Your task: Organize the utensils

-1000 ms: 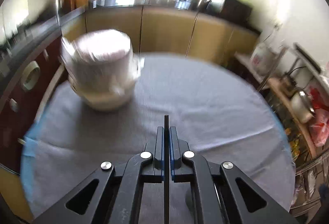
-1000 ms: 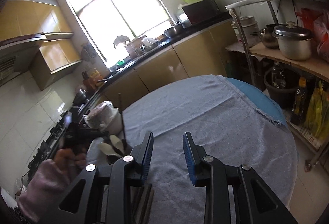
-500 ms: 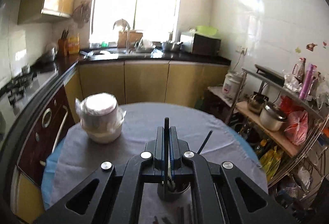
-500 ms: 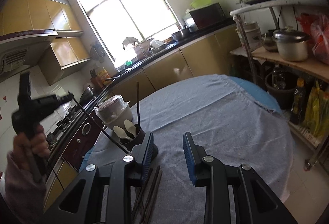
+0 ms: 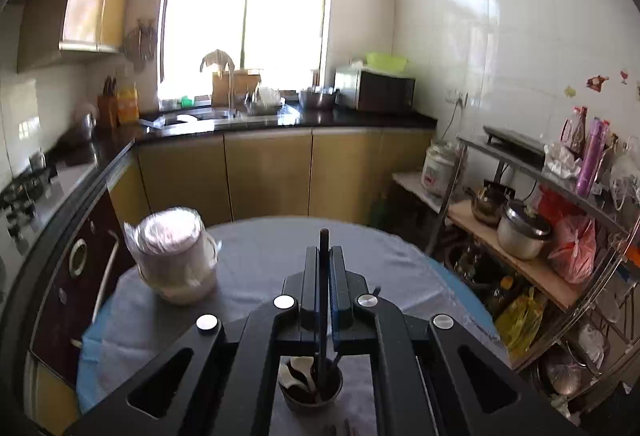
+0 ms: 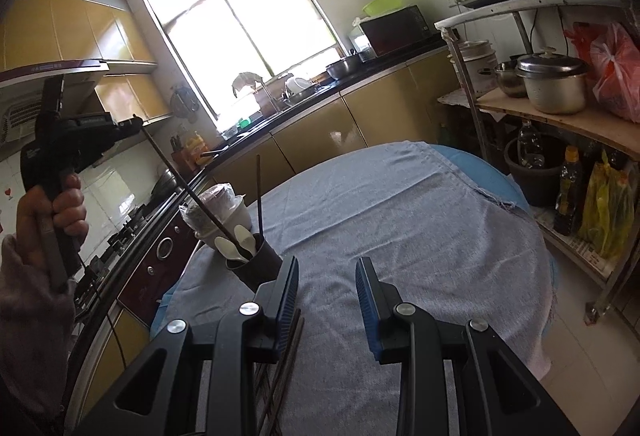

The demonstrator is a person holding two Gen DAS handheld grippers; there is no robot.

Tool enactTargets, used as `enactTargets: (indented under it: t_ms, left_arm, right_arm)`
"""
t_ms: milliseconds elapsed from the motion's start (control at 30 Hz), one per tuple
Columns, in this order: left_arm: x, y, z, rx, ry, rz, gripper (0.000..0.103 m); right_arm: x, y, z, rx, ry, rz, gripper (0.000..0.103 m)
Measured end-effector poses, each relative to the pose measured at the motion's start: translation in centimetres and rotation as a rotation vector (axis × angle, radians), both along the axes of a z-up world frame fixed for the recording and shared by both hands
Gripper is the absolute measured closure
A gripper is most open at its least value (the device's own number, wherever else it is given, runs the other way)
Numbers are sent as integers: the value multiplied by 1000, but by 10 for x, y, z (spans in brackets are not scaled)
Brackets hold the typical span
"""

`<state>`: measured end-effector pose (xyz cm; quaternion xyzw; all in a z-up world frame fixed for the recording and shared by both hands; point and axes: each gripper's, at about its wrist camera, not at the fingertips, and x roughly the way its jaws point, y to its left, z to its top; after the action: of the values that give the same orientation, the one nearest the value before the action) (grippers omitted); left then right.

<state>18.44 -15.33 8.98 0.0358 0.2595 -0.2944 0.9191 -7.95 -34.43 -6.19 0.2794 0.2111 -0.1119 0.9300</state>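
Note:
My left gripper (image 5: 323, 256) is shut on a dark chopstick (image 5: 322, 300); its lower end dips into the dark utensil cup (image 5: 311, 392) below. In the right wrist view the left gripper (image 6: 134, 123) is raised at the left, and the chopstick (image 6: 188, 187) slants down into the cup (image 6: 260, 266). The cup holds white spoons (image 6: 236, 242) and another upright chopstick (image 6: 259, 191). My right gripper (image 6: 327, 288) is open and empty above the grey cloth. Several loose chopsticks (image 6: 280, 368) lie under its left finger.
A wrapped stack of white bowls (image 5: 176, 256) stands on the round table's (image 6: 420, 236) left side. Kitchen counter (image 5: 280, 123) lies behind, a stove (image 5: 28, 191) to the left, a shelf rack with pots (image 6: 552, 83) to the right.
My left gripper rose and tilted, bringing the chopstick's lower end into the cup. The right gripper stayed open and nearly still.

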Motion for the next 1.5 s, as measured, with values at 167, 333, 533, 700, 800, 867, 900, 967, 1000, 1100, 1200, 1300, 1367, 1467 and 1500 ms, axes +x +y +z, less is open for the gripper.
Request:
enactTargets:
  t_ms: [167, 333, 533, 700, 800, 867, 900, 967, 1000, 1100, 1200, 1300, 1367, 1467, 1500]
  left_arm:
    - [11, -4, -29, 26, 76, -14, 99]
    - [3, 10, -43, 13, 134, -34, 98]
    - [-38, 65, -56, 10, 82, 5, 68]
    - [-58, 109, -115, 72, 203, 47, 67]
    - [-59, 124, -162, 110, 337, 75, 67]
    - [-55, 131, -186, 95, 436, 88, 67]
    - [-53, 133, -199, 88, 487, 90, 67]
    - [-52, 131, -214, 93, 523, 94, 67]
    - [-50, 128, -221, 97, 539, 95, 67]
    - [-48, 120, -234, 111, 577, 75, 67]
    - [-48, 107, -242, 125, 593, 43, 67]
    - [-46, 98, -254, 144, 612, 33, 67]
    - [-43, 93, -259, 164, 618, 41, 67]
    - [-35, 92, -271, 184, 637, 64, 67]
    - [-33, 93, -273, 184, 636, 72, 68]
  right_arm:
    - [2, -3, -5, 18, 14, -2, 71]
    - [9, 0, -11, 50, 47, 38, 71]
    - [21, 12, -24, 68, 97, 93, 71]
    - [41, 29, -43, 114, 159, 176, 71]
    - [63, 39, -60, 161, 247, 247, 71]
    - [85, 50, -75, 170, 332, 299, 71]
    - [92, 54, -79, 170, 351, 309, 72]
    - [111, 65, -91, 169, 404, 343, 72]
    - [117, 67, -94, 167, 421, 347, 72]
    - [141, 81, -109, 113, 508, 353, 75]
    - [153, 89, -120, 77, 568, 345, 77]
    - [159, 97, -129, 42, 613, 341, 78]
    - [161, 101, -134, 22, 634, 350, 78]
    - [163, 107, -134, -28, 627, 361, 78]
    - [162, 107, -134, -33, 626, 362, 78]
